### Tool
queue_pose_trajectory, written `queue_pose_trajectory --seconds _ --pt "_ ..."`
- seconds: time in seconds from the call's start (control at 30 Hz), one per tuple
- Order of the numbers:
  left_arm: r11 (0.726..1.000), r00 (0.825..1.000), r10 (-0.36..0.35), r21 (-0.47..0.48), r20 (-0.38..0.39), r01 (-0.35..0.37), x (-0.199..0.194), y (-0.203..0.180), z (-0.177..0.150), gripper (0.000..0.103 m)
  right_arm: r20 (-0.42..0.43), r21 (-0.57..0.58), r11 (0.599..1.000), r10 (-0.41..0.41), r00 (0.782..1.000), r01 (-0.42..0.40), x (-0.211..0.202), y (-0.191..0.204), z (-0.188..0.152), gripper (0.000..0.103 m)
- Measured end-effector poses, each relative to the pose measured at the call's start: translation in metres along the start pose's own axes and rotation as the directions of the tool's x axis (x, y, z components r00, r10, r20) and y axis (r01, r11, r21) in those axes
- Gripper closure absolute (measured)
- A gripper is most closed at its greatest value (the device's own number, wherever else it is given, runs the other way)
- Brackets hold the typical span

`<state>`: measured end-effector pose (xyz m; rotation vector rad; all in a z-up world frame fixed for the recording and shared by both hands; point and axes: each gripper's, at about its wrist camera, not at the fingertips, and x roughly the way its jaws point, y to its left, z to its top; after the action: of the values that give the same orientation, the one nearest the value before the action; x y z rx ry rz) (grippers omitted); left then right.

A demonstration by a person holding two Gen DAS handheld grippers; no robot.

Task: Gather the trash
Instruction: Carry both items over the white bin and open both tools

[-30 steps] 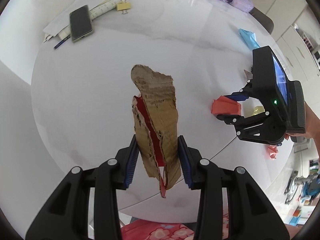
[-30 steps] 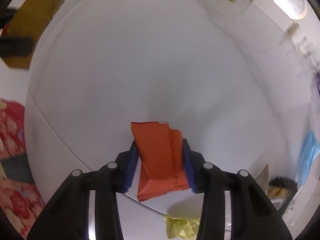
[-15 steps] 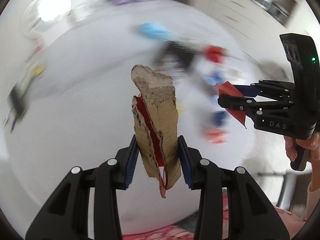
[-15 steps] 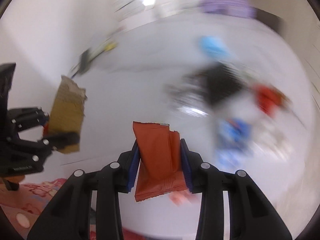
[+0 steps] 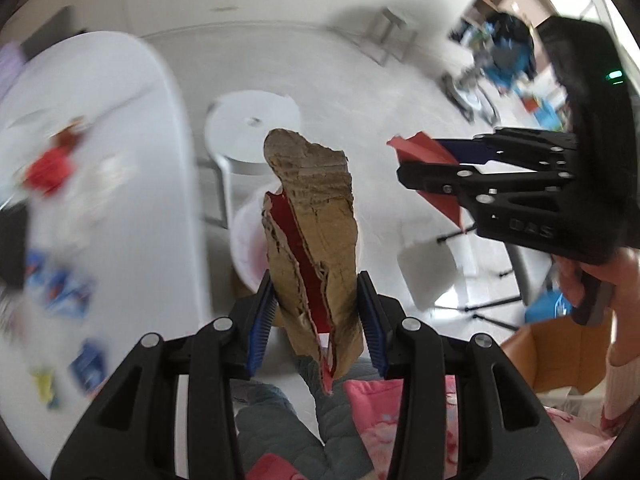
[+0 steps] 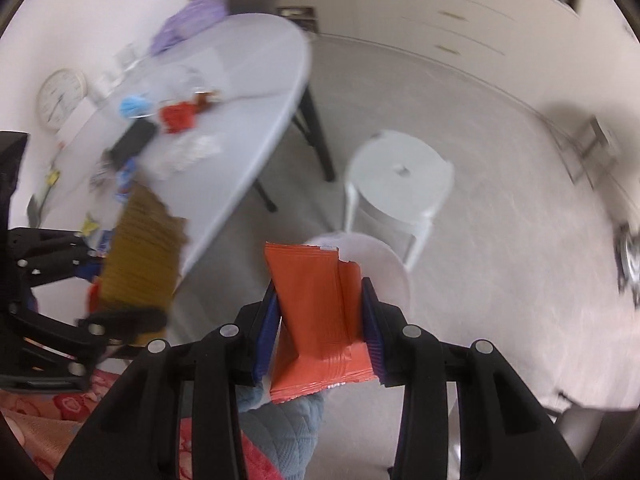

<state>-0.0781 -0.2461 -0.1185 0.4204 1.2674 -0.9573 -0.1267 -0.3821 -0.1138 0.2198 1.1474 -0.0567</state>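
My left gripper point(image 5: 316, 320) is shut on a torn strip of brown cardboard point(image 5: 316, 232) with a red inner face, held upright over the floor. My right gripper point(image 6: 320, 312) is shut on an orange wrapper point(image 6: 316, 304). Behind both held pieces, on the floor, stands a white bin point(image 6: 380, 260), seen in the left wrist view as a white bin point(image 5: 248, 240) partly hidden by the cardboard. The right gripper point(image 5: 436, 168) shows at the right of the left wrist view with the wrapper in its jaws. The left gripper point(image 6: 120, 292) with the cardboard shows at the left of the right wrist view.
A white table point(image 6: 248, 92) stands to the left, with blurred scraps of red, blue and yellow trash point(image 6: 176, 118) on it. A white stool point(image 6: 400, 176) stands beyond the bin. An orange box point(image 5: 556, 356) and tripod legs point(image 5: 480, 312) are at the right. Pink floral clothing point(image 5: 400, 412) is below.
Both grippers have swung away from over the table to over the floor, each rolling as it went. The bin and stool have come into view. Both grips are unchanged.
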Motion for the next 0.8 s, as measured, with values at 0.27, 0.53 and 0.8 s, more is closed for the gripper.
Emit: queue_pose_trajectory --seconds 0.27,0.53,0.8 --pt "0.995 0.994 0.031 -0.088 -0.109 -0.040 0.062 -0.013 0.036 0.031 -0.040 0.041 0.998 0.057 0.998 -0.055 0.023 -0.048 -0.010 0.062" --pt "0.973 0.989 0.147 -0.177 -0.020 -0.149 0.014 0.008 0.039 0.017 -0.077 -0.032 0.992 0.120 0.990 -0.123 0.046 -0.042 -0.001 0.050" --pt "0.893 0.967 0.241 -0.410 0.086 -0.187 -0.057 0.044 0.015 0.008 -0.100 -0.069 0.991 0.111 0.989 -0.118 0.058 -0.019 0.012 0.002"
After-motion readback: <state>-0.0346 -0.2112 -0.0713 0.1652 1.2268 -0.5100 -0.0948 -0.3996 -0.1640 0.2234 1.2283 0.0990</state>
